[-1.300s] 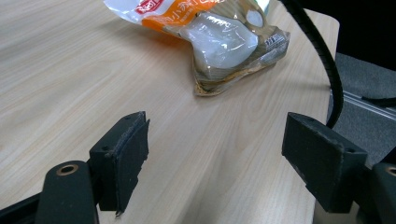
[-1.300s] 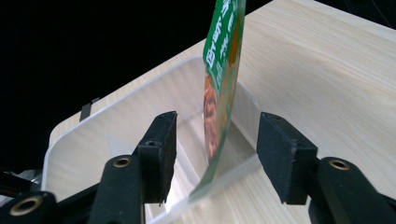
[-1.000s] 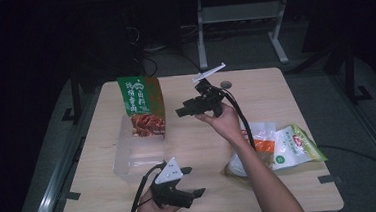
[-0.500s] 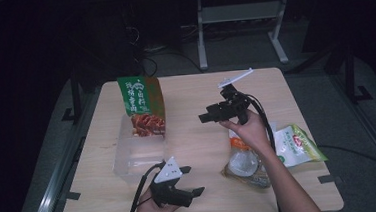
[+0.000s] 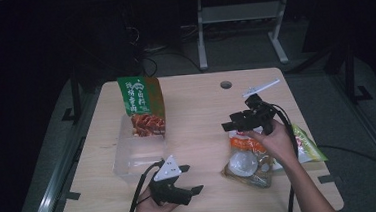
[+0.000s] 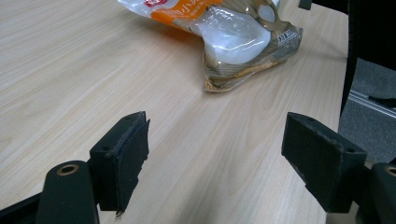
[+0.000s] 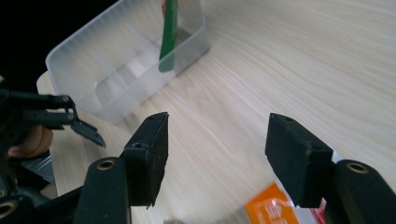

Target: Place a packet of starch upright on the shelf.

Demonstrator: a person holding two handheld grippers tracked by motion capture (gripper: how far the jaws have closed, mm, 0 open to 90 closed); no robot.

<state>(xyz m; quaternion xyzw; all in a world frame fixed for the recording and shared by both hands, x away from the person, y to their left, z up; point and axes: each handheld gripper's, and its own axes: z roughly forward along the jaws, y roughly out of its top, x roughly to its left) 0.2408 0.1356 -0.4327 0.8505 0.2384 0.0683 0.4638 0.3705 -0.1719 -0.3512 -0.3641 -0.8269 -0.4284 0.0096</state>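
- The pale wooden surface [image 5: 196,105] carries everything.
- A clear plastic tub [image 5: 138,157] holds an upright green snack bag [image 5: 142,105].
- The orange-and-clear snack packets [image 5: 247,159] lie just beneath the right tool [image 5: 227,126], whose empty jaws have just been opening.
- The left tool [image 5: 193,178] gapes empty nearby.

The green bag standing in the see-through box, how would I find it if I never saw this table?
Start at the wooden table and go to its left half, where a clear plastic box sits. The green bag stands upright at the box's far end. It alone stands up; the other snack bags lie flat on the right.
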